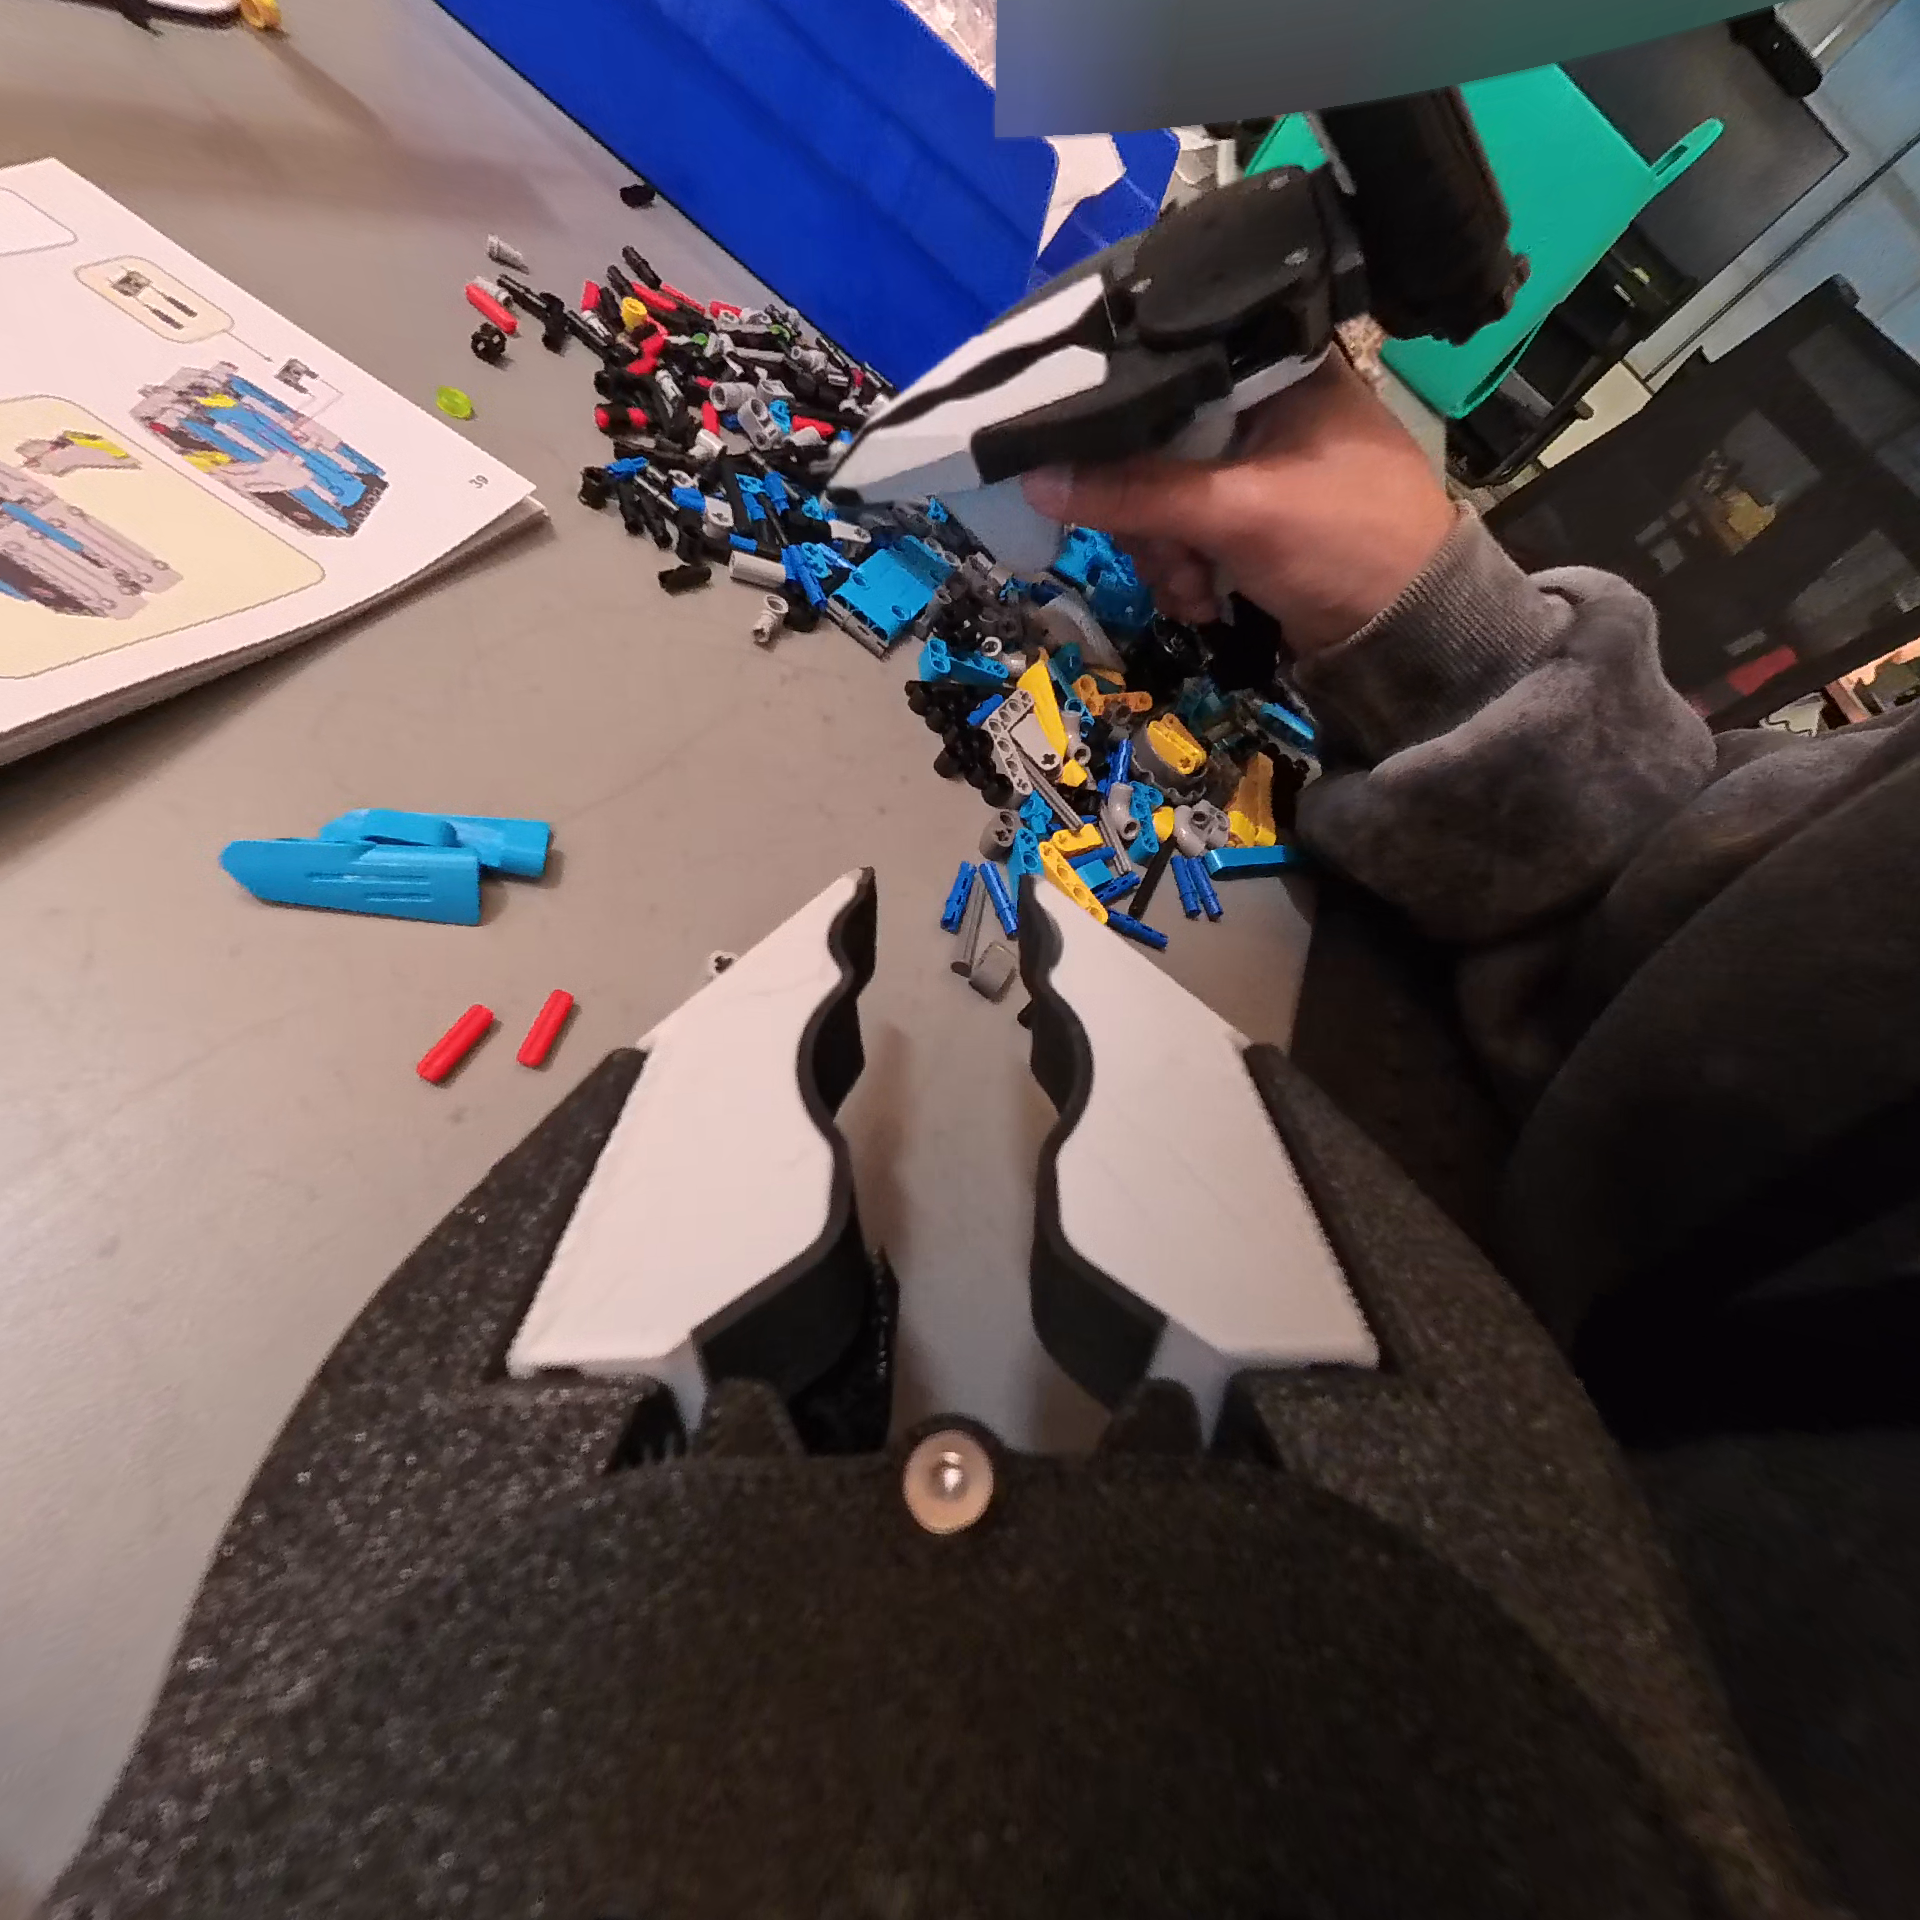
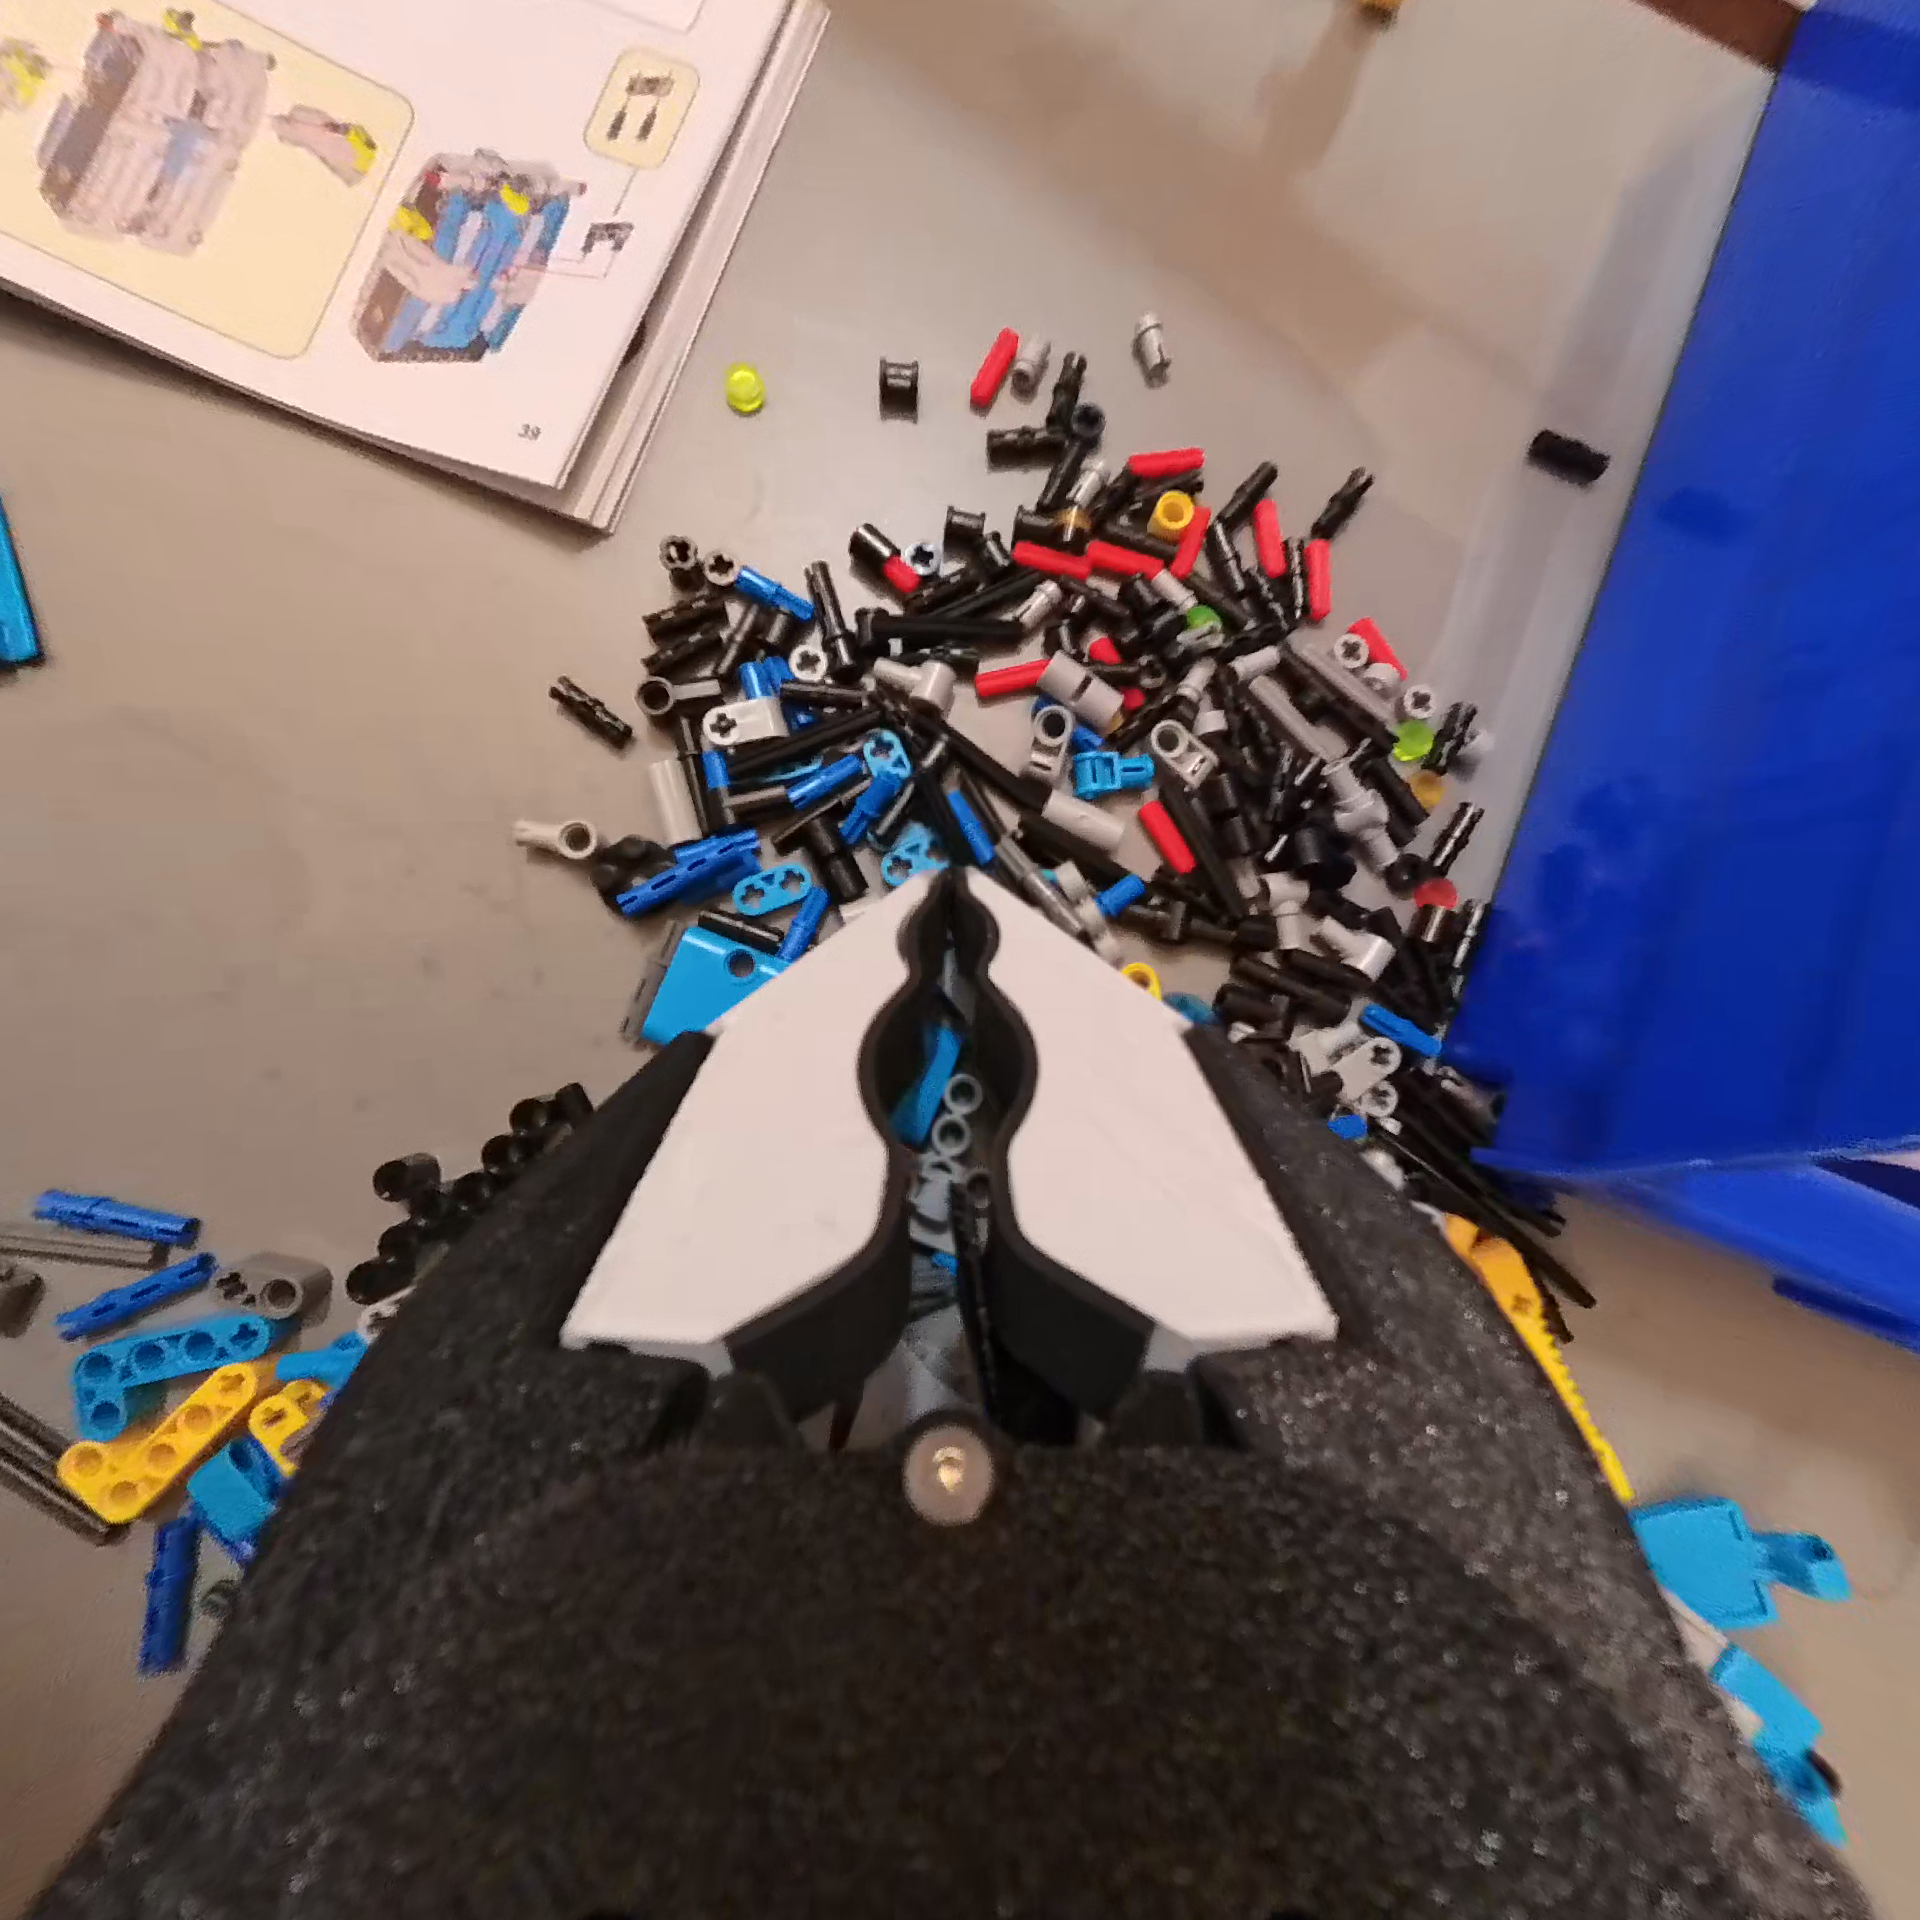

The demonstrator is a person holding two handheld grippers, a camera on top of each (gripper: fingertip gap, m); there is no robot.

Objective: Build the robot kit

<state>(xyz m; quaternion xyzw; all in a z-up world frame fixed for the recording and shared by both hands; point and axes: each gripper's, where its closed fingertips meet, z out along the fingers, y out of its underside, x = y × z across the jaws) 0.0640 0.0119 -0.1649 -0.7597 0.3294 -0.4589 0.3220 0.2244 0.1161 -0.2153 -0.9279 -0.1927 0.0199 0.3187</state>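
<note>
My left gripper (image 1: 945, 894) is open and empty, low over the grey table (image 1: 623, 707). A small grey piece (image 1: 992, 971) and several blue pins (image 1: 987, 899) lie just past its fingertips. Two red pins (image 1: 499, 1034) and two light-blue panels (image 1: 384, 862) lie to its left. My right gripper (image 2: 951, 883) is shut, with its tips down in a pile of small black, red, blue and grey building pieces (image 2: 1143, 727). I cannot tell whether a piece is pinched between the tips. The right gripper also shows in the left wrist view (image 1: 847, 483), held by a hand (image 1: 1268, 520).
An open instruction booklet (image 1: 208, 468) (image 2: 364, 208) lies at the far left. A blue bin (image 1: 831, 156) (image 2: 1714, 727) borders the pile. Yellow and light-blue beams (image 2: 156, 1444) lie near the right gripper's body. A grey sleeve (image 1: 1507, 779) rests at the table edge. The gap from one gripper's tips to the other's is roughly 20 cm.
</note>
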